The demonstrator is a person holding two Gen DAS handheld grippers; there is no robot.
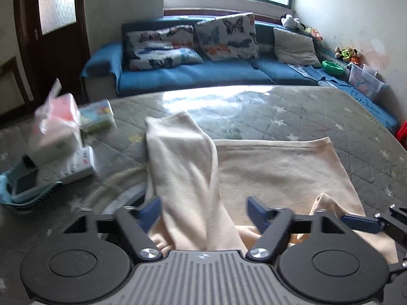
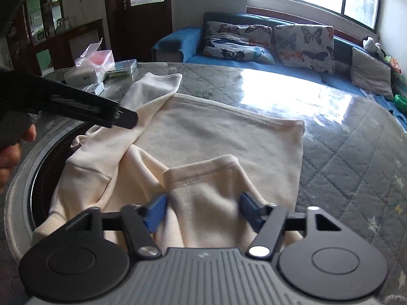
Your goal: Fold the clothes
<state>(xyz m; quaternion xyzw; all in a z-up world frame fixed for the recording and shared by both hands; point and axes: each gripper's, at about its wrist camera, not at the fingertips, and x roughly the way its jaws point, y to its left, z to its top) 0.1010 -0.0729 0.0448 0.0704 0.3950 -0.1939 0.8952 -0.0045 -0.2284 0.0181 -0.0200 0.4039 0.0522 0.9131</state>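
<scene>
Garment: a cream sweatshirt [image 2: 223, 137] lies spread on the table [image 2: 356, 157], its body flat ahead of both grippers, its hem at the far side.
Left gripper: the left gripper [image 1: 203, 213] points down at a slant over the near edge of the garment; its blue fingers [image 1: 150, 212] stand apart.
Left sleeve: a cream sleeve [image 1: 182, 162] runs between the left gripper's jaws and on ahead, cuff farthest away. The left pad looks to touch the cloth, the right pad is clear of it, so it is released, not clamped.
Right gripper: the right gripper [image 2: 202, 211] points down likewise, just right of the left one.
Right sleeve: the other sleeve [image 2: 203, 190] lies between its blue fingers [image 2: 156, 211], cuff just ahead of them. Both pads sit at the cloth's sides; whether they press it I cannot tell.
Hand: a person's hand [image 2: 11, 150] holds the left gripper's handle at the left edge of the right wrist view.
Left of the left gripper: a tissue pack [image 1: 54, 132] and a teal basket [image 1: 23, 190] on the table.
Beyond the table: a blue sofa [image 1: 203, 73] with butterfly cushions.
</scene>
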